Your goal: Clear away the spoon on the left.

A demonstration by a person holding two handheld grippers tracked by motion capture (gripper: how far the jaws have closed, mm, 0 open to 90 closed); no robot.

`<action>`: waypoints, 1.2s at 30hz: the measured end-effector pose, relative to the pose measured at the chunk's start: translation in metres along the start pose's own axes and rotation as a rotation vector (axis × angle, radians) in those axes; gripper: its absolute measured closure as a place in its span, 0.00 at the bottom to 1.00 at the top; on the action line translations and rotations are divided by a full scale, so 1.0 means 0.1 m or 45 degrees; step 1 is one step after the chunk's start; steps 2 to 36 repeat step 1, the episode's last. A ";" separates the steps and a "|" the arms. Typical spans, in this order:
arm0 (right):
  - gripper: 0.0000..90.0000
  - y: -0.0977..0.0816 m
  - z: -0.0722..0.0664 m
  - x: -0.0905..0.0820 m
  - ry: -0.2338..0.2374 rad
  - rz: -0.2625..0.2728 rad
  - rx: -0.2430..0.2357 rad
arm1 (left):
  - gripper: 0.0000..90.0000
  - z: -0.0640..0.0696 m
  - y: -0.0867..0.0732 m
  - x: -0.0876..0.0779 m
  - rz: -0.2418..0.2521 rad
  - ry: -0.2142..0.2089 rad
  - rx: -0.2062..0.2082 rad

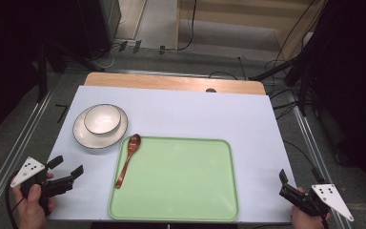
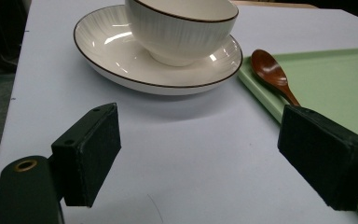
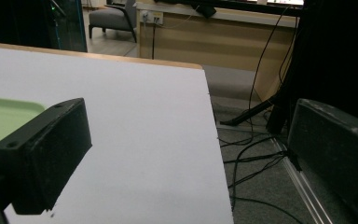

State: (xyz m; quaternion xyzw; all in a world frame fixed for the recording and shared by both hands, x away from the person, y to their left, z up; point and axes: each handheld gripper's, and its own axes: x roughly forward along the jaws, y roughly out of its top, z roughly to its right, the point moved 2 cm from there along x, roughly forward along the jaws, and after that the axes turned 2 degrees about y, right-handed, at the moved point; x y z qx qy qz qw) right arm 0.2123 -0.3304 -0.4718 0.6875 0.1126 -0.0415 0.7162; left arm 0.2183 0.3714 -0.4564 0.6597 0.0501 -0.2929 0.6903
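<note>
- Left gripper (image 1: 68, 167): held in the person's left hand (image 1: 28, 205) at the near left corner of the table. Jaws spread wide, nothing between them. Grey three-cornered plate on top.
- From the left gripper view, the left gripper (image 2: 200, 149) hangs just above the bare white table cover (image 2: 191, 154), aimed toward the plate and spoon.
- Right gripper (image 1: 284, 183): held in the right hand (image 1: 305, 219) at the near right corner, over the table's right edge. In the right gripper view its jaws stand far apart and hold nothing; one is over the white cover (image 3: 144, 130), the other out past the edge above grey floor (image 3: 261, 186) and cables (image 3: 247, 158).
- Green tray (image 1: 181, 181): near centre of the table, between the two grippers, touched by neither.
- Brown spoon (image 1: 127, 160): lies across the tray's far left corner, bowl end at the rim nearest the plate, handle running toward the person along the tray's left side. Close up, the spoon (image 2: 272, 74) has its bowl resting on the tray edge (image 2: 261, 93).
- White plate (image 1: 83, 136) with dark rim: far left of the cover, just beside the tray corner.
- White bowl (image 1: 102, 119): sits upright on the plate, looks empty from above.
- Wooden table edge (image 1: 171, 82) shows beyond the cover.
</note>
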 end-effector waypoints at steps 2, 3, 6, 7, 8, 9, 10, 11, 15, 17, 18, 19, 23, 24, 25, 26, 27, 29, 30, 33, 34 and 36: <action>0.00 0.00 -0.01 0.00 -0.001 -0.001 0.002 | 0.15 0.00 -0.01 0.01 -0.001 0.000 -0.006; 0.00 0.00 -0.01 0.00 -0.001 -0.001 0.002 | 0.15 0.00 -0.01 0.01 -0.001 0.000 -0.006; 0.00 0.00 -0.01 0.00 -0.001 -0.001 0.002 | 0.15 0.00 -0.01 0.01 -0.001 0.000 -0.006; 0.00 0.00 -0.01 0.00 -0.001 -0.001 0.002 | 0.15 0.00 -0.01 0.01 -0.001 0.000 -0.006; 0.00 0.00 -0.01 0.00 -0.001 -0.001 0.002 | 0.15 0.00 -0.01 0.01 -0.001 0.000 -0.006; 0.00 0.00 -0.01 0.00 -0.001 -0.001 0.002 | 0.15 0.00 -0.01 0.01 -0.001 0.000 -0.006; 0.00 0.00 -0.01 0.00 -0.001 -0.001 0.002 | 0.15 0.00 -0.01 0.01 -0.001 0.000 -0.006; 0.00 0.00 -0.01 0.00 -0.001 -0.001 0.002 | 0.15 0.00 -0.01 0.01 -0.001 0.000 -0.006; 0.00 0.00 -0.01 0.00 -0.001 -0.001 0.002 | 0.15 0.00 -0.01 0.01 -0.001 0.000 -0.006; 0.00 0.00 -0.01 0.00 -0.001 -0.001 0.002 | 0.15 0.00 -0.01 0.01 -0.001 0.000 -0.006; 0.00 0.00 -0.01 0.00 -0.001 -0.001 0.002 | 0.15 0.00 -0.01 0.01 -0.001 0.000 -0.006; 0.00 0.00 -0.01 0.00 -0.001 -0.001 0.002 | 0.15 0.00 -0.01 0.01 -0.001 0.000 -0.006; 0.00 0.00 -0.01 0.00 -0.001 -0.001 0.002 | 0.15 0.00 -0.01 0.01 -0.001 0.000 -0.006; 0.00 0.00 -0.01 0.00 -0.001 -0.001 0.002 | 0.15 0.00 -0.01 0.01 -0.001 0.000 -0.006; 0.00 0.00 -0.01 0.00 -0.001 -0.001 0.002 | 0.15 0.00 -0.01 0.01 -0.001 0.000 -0.006; 0.00 0.00 -0.01 0.00 -0.001 -0.001 0.002 | 0.15 0.00 -0.01 0.01 -0.001 0.000 -0.006; 0.00 0.00 -0.01 0.00 -0.001 -0.001 0.002 | 0.15 0.00 -0.01 0.01 -0.001 0.000 -0.006; 0.00 0.00 -0.01 0.00 -0.001 -0.001 0.002 | 0.15 0.00 -0.01 0.01 -0.001 0.000 -0.006; 0.00 0.00 -0.01 0.00 -0.001 -0.001 0.002 | 0.15 0.00 -0.01 0.01 -0.001 0.000 -0.006; 0.00 0.00 -0.01 0.00 -0.001 -0.001 0.002 | 0.15 0.00 -0.01 0.01 -0.001 0.000 -0.006; 0.00 0.00 -0.01 0.00 -0.001 -0.001 0.002 | 0.15 0.00 -0.01 0.01 -0.001 0.000 -0.006; 0.00 0.00 -0.01 0.00 -0.001 -0.001 0.002 | 0.15 0.00 -0.01 0.01 -0.001 0.000 -0.006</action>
